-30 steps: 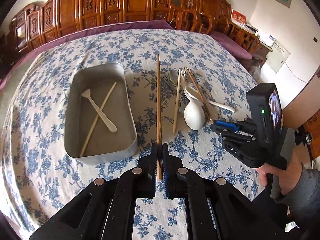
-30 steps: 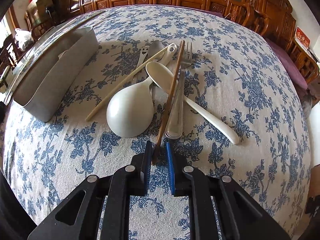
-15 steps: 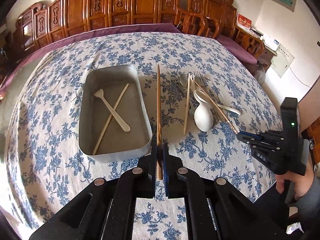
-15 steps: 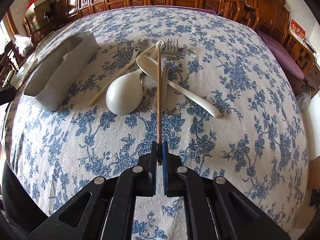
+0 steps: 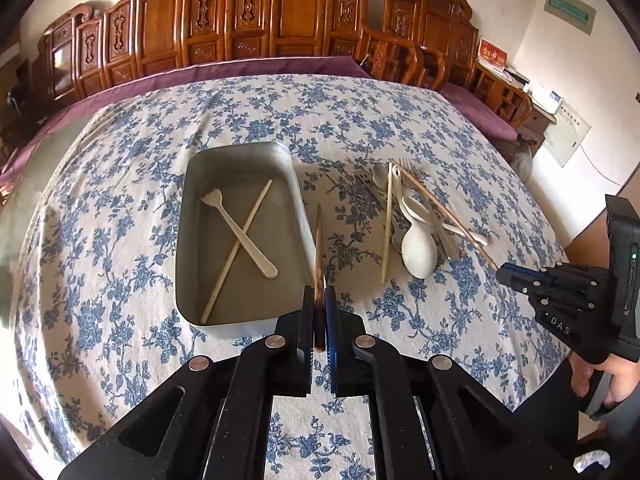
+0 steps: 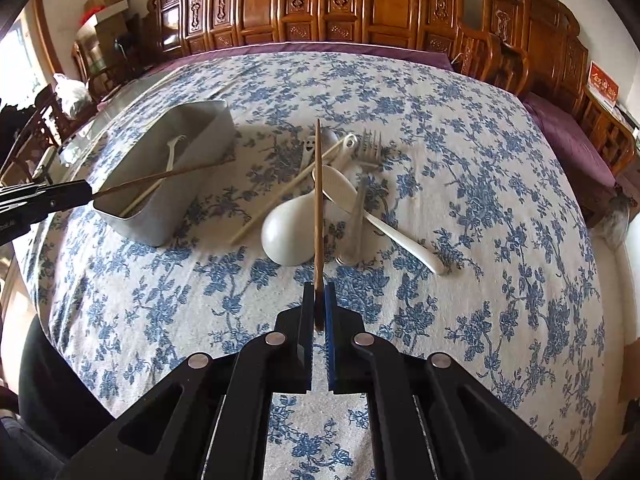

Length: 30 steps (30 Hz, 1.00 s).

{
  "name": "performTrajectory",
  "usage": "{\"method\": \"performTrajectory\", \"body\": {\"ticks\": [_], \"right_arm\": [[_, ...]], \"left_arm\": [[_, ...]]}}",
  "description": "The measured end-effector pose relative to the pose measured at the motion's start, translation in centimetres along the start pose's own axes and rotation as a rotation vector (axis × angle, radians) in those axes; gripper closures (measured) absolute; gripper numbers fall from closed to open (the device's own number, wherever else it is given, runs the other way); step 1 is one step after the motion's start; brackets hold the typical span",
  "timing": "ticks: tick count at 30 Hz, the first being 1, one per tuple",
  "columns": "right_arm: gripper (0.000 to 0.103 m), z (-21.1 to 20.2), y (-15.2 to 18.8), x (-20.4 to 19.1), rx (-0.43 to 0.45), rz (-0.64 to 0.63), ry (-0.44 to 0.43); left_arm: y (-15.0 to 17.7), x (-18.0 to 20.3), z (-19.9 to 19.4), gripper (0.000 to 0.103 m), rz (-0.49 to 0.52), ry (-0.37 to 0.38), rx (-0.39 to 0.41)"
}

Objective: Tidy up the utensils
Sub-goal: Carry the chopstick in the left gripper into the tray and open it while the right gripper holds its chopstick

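Note:
My left gripper (image 5: 319, 304) is shut on a dark brown chopstick (image 5: 318, 248) and holds it in the air beside the right rim of the metal tray (image 5: 192, 240). The tray holds a cream fork (image 5: 240, 236) and a pale chopstick (image 5: 236, 248). My right gripper (image 6: 319, 300) is shut on a second brown chopstick (image 6: 318, 200), lifted above the utensil pile. The pile has a white rice paddle (image 6: 288, 232), a white spoon (image 6: 384, 228), a metal fork (image 6: 360, 200) and a pale chopstick (image 6: 288, 192). The right gripper also shows in the left wrist view (image 5: 508, 274).
The round table has a blue floral cloth (image 5: 360, 120). Carved wooden chairs (image 5: 280, 20) stand along its far side. A person's hand (image 5: 600, 380) holds the right gripper at the table's right edge.
Both grippers have risen, each with its chopstick. The right chopstick has come off the pile. The left chopstick has tilted up and sits nearer the tray's right rim.

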State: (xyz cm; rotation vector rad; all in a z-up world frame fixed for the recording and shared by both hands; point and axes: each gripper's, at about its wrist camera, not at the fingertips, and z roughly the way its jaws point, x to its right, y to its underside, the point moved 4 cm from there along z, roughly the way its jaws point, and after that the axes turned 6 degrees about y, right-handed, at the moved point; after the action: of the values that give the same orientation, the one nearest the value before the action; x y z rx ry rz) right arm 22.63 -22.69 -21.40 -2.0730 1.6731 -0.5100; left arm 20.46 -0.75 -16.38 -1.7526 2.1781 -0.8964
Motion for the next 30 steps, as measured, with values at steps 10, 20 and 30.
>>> {"method": "performTrajectory", "body": {"ticks": [10, 20, 30], "right_arm": [[0.097, -2.0, -1.6, -1.1, 0.049, -0.020, -0.029], [0.097, -3.7, -3.3, -3.8, 0.077, -0.070, -0.088], [0.097, -3.5, -4.7, -8.1, 0.070, -0.147, -0.146]], "left_arm": [[-1.9, 0.0, -2.9, 0.099, -0.004, 0.010, 0.073], [-2.1, -3.4, -2.9, 0.099, -0.039, -0.069, 0.094], [-0.8, -6.4, 1.1, 0.099, -0.075, -0.110, 0.023]]}}
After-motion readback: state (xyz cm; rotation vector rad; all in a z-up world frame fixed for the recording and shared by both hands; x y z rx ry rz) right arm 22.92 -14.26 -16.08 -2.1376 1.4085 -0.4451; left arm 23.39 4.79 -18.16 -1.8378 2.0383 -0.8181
